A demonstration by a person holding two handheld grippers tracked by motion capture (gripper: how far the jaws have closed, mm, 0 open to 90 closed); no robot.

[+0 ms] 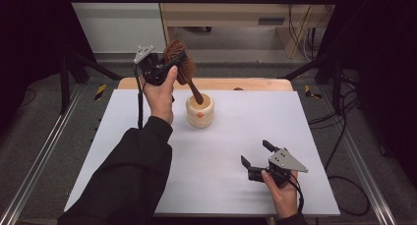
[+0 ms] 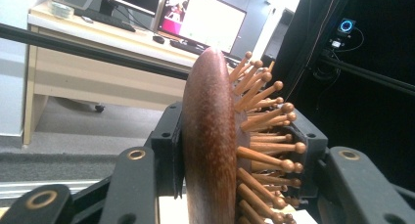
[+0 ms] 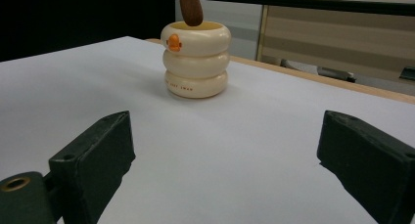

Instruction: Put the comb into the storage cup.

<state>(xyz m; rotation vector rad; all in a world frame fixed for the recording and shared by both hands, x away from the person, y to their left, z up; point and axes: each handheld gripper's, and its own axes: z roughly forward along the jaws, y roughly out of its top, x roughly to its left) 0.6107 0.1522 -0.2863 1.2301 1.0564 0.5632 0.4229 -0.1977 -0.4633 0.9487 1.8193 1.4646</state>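
Note:
A brown wooden hairbrush (image 1: 180, 64) is held up at the far side of the table, head up and handle slanting down. My left gripper (image 1: 169, 64) is shut on its head (image 2: 209, 145), with the bristles pointing to the right in the left gripper view. The handle tip (image 3: 190, 6) hangs just over the mouth of a cream ringed cup (image 1: 200, 110) with an orange duck mark (image 3: 174, 42). My right gripper (image 1: 257, 154) rests open near the front right of the table, its jaws wide apart and empty, facing the cup (image 3: 195, 62).
A white sheet (image 1: 221, 151) covers the wooden table (image 1: 246, 83). Metal rails run along both sides on the floor. A desk (image 2: 98, 43) with monitors stands beyond the far edge, and cables lie at the right.

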